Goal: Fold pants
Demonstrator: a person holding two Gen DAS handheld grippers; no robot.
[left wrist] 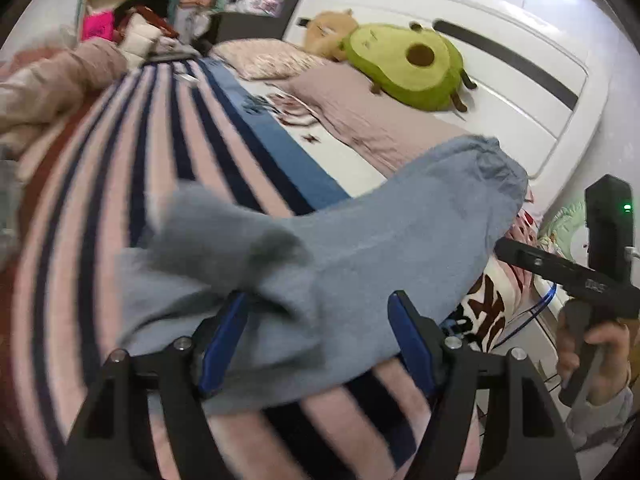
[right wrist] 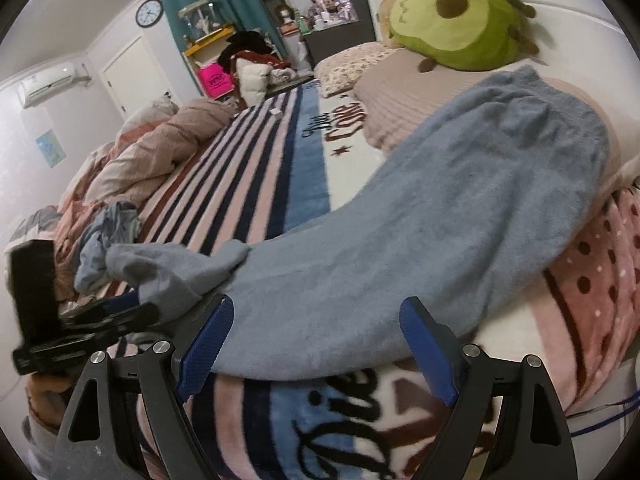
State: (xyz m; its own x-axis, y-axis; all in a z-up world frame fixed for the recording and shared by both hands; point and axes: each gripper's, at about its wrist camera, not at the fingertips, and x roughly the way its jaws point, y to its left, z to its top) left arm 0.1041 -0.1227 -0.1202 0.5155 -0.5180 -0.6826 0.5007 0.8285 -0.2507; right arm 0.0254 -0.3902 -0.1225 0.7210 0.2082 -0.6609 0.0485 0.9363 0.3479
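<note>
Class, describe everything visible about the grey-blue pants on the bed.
The pants are soft, fleecy grey-blue fabric, lying stretched across the striped blanket, the gathered waistband end toward the avocado plush. The leg ends are rumpled and bunched near the left gripper, whose open jaws straddle the cloth without pressing. The right gripper is open above it.

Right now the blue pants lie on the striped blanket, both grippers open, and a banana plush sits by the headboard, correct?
Not quite: the plush is an avocado, as the right wrist view shows. The rest holds: the pants lie on the blanket, and the left gripper and right gripper are open.
</note>
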